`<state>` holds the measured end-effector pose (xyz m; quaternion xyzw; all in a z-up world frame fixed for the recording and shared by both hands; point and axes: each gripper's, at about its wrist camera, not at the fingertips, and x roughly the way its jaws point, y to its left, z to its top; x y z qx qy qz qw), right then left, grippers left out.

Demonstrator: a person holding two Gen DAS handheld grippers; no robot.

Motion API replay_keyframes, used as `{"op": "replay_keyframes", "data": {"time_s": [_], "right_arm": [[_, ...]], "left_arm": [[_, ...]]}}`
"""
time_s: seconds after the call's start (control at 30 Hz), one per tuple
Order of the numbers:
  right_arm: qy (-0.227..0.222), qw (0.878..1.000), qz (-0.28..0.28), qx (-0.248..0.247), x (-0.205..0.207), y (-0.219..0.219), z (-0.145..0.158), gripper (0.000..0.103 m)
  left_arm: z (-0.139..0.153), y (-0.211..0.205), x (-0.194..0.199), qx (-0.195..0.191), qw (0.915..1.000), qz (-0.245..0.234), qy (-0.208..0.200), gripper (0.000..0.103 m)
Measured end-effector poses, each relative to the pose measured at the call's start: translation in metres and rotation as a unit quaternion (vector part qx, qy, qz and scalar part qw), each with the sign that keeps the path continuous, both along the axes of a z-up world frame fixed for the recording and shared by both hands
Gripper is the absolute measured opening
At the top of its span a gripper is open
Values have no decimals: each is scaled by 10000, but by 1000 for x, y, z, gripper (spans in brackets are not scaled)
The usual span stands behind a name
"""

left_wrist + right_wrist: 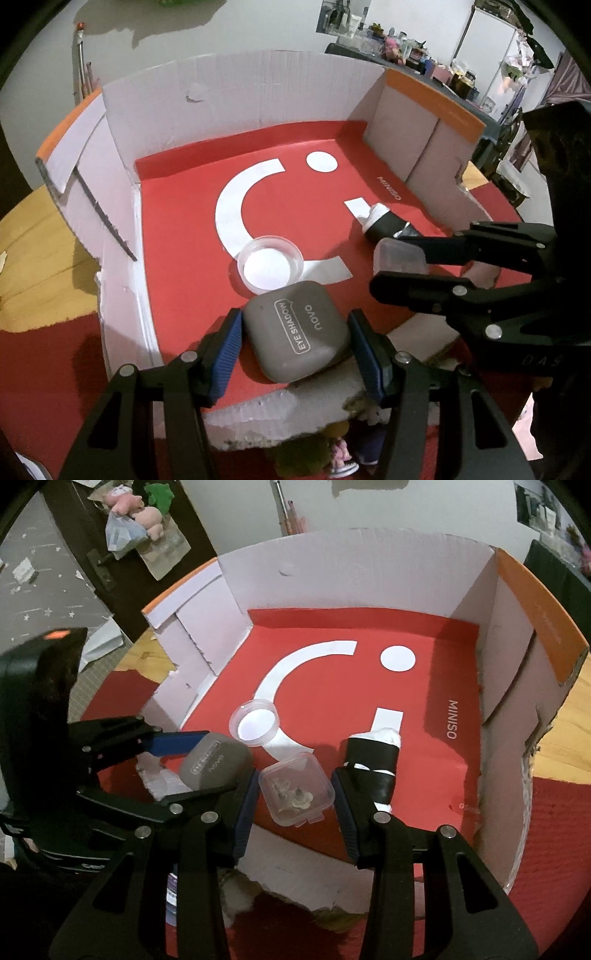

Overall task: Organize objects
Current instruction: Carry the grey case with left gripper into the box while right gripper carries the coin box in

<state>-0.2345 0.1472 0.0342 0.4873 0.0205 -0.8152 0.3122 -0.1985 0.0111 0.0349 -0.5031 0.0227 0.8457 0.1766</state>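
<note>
An open cardboard box (236,92) (369,565) has a red floor with a white smile logo. My left gripper (295,315) (221,760) is shut on a grey eye shadow case (297,332) (218,764), low over the box's near edge. My right gripper (294,779) (384,266) is shut on a small clear plastic box (295,788) (399,256) with tiny pieces inside, just right of the case. On the box floor sit a round clear dish (269,266) (255,725) and a black-and-white tube (384,223) (373,760) lying on its side.
The box rests on a red cloth (48,369) (546,830) over a wooden table (33,243) (569,734). Its torn near wall (280,410) (306,867) is low. A cluttered shelf (413,48) stands behind, and plush toys (140,513) hang on a dark door.
</note>
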Motion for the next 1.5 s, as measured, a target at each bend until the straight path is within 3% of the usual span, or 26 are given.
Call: {"op": "replay_keyframes", "data": {"time_s": [0.53, 0.73, 1.5], "right_arm": [[356, 9971, -391, 545, -19, 7, -11, 39], [571, 9942, -523, 745, -21, 8, -12, 39], [615, 9937, -535, 770, -21, 10, -17, 39]], "left_arm": [[-6, -5, -27, 5, 9985, 484, 245, 60], [-8, -1, -28, -250, 9970, 592, 427, 60], [-9, 1, -30, -312, 9964, 612, 497, 60]]}}
